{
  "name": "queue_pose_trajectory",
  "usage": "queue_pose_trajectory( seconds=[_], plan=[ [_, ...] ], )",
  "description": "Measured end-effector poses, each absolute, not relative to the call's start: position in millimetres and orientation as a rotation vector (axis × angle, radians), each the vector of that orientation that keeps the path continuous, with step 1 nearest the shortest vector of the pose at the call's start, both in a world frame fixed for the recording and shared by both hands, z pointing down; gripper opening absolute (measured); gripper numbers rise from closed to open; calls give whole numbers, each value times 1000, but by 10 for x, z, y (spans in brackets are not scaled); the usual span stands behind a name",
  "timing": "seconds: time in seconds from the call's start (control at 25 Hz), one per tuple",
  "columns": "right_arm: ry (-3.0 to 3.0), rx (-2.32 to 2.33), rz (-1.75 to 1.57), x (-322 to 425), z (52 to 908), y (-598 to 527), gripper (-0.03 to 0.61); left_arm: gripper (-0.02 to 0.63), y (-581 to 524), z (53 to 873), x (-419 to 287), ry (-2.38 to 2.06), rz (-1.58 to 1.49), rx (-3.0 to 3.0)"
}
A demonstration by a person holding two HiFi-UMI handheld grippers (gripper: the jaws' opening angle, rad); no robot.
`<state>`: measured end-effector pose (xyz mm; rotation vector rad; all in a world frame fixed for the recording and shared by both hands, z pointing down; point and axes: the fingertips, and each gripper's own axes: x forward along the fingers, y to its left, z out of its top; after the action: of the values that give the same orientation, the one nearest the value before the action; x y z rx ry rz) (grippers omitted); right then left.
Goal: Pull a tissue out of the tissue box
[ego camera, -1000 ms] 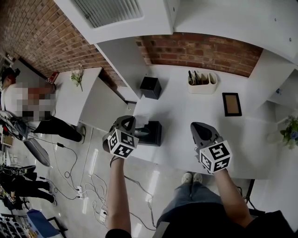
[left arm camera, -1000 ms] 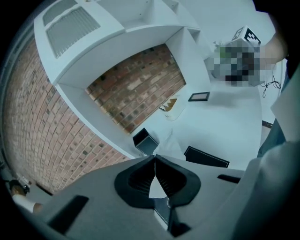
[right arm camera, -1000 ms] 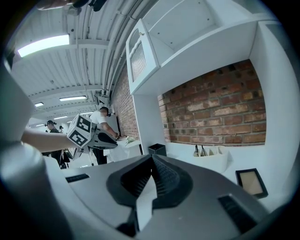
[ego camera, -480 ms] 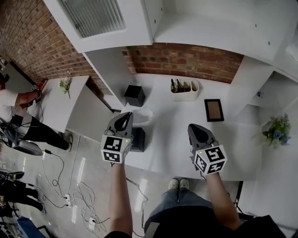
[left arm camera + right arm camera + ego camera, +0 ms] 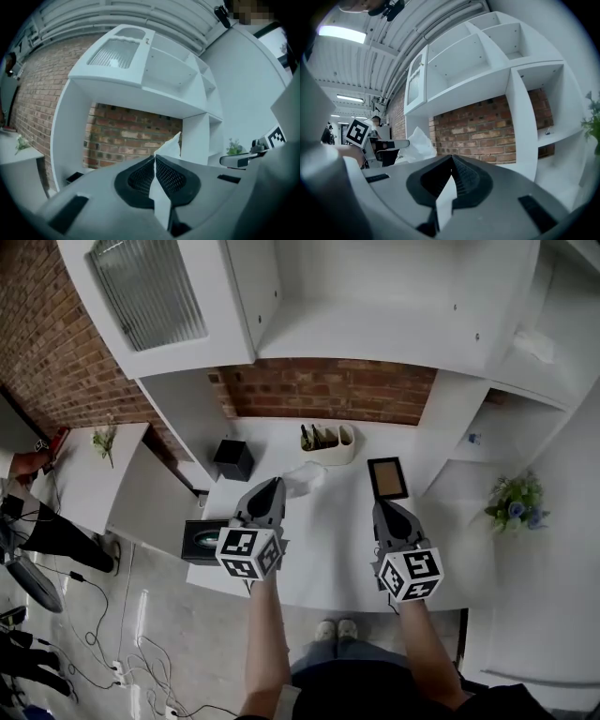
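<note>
My left gripper (image 5: 273,484) is shut on a white tissue (image 5: 304,478), which hangs free above the white table (image 5: 328,549). In the left gripper view the jaws (image 5: 154,157) meet on the tissue (image 5: 171,145), whose tip sticks up past them. The black tissue box (image 5: 204,542) lies at the table's left front edge, behind and left of that gripper, its oval slot facing up. My right gripper (image 5: 384,508) hovers over the table to the right with its jaws (image 5: 451,158) closed together and nothing held. From the right gripper view the tissue (image 5: 418,145) shows in the left gripper.
A small black cube container (image 5: 232,458) and a white pen holder (image 5: 328,442) stand at the back by the brick wall. A framed picture (image 5: 386,477) lies right of centre. A potted plant (image 5: 514,503) sits on a side shelf. A person (image 5: 33,521) stands far left.
The left gripper has lifted away from the tissue box to the right with the tissue, which now hangs free of the box. The right gripper has moved forward too.
</note>
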<state>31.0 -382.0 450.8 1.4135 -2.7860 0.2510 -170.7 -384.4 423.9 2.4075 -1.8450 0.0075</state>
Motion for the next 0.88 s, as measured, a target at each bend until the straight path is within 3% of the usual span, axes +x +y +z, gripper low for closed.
queue_pose_trajectory(
  seconds=[0.48, 0.88],
  plan=[
    [-2737, 1618, 232, 843, 4402, -3911, -2, 11, -3833, 4395, -1173, -1774, -17, 2428],
    [-2741, 1559, 194, 769, 4423, -3906, -3, 11, -3821, 4391, -1158, -1765, -27, 2445]
  ],
)
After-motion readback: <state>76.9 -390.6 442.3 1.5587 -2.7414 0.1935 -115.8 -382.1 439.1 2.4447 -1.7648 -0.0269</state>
